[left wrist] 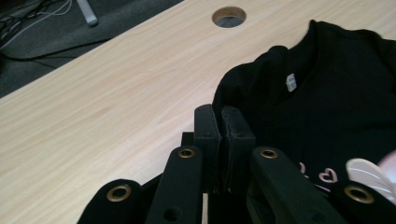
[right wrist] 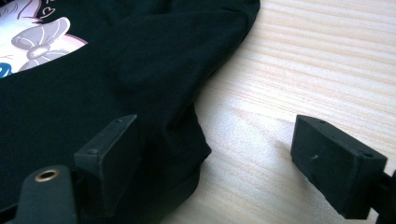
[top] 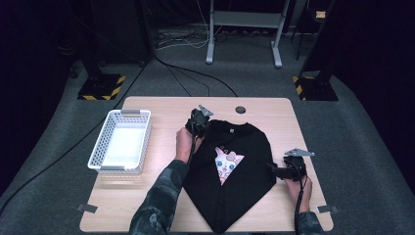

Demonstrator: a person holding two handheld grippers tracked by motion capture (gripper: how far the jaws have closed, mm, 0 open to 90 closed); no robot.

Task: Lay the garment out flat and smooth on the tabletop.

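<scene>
Camouflage sleeves are entering at the bottom centre and bottom right of the high view, nearest the camera. Beyond them the bench (top: 147, 210) is carrying everything, occupying the middle of the frame. Next in size, the black T-shirt (top: 244, 186) is lying at frame centre, its sides folded inward so that it is tapering to a point at the bottom edge, cartoon print facing up. A white basket (top: 100, 149) is standing at centre left, well apart from the garment.

The left hand-held gripper (top: 198, 122) is sitting at the shirt's upper left shoulder, jaws pressed together; whether cloth is pinched between them cannot be told. The right hand-held gripper (top: 274, 169) is resting at the right edge of the shirt, jaws standing wide, one pad over the cloth and the other over bare wood, gripping nothing.

Judgement: a folding step is in hand. The next move is calling for the right jaws to be closing on the hem fold before the side is being carried across.
</scene>
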